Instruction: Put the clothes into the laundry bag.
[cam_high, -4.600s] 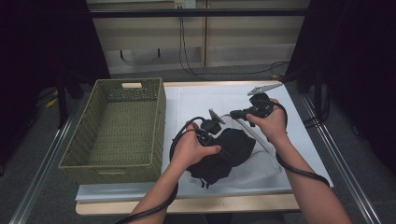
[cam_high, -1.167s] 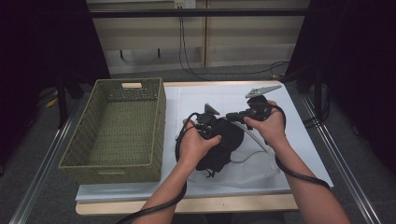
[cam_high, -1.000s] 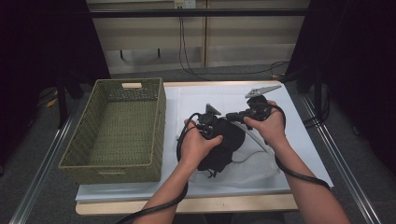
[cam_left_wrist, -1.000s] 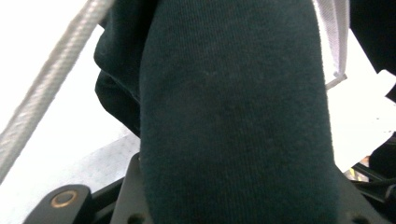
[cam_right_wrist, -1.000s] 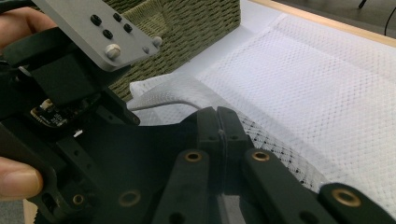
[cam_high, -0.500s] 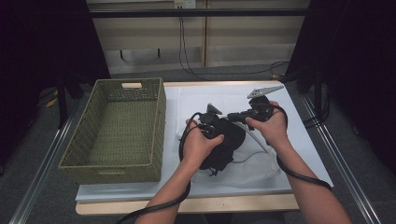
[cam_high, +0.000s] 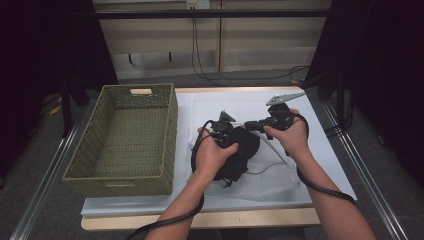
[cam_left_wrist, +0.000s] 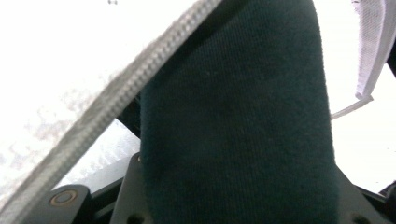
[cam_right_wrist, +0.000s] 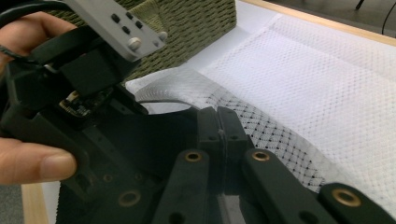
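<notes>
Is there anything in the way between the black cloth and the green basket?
Nothing visible. The black cloth sits on the white mesh, gripped by the left gripper, just right of the green basket, whose open top is unblocked.

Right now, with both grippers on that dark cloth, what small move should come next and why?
Probably lift the dark cloth a little and carry it toward the basket. The left gripper has a thick fold between its jaws, the right gripper is pinched shut at its edge, and the cloth lies on the white mesh.
</notes>
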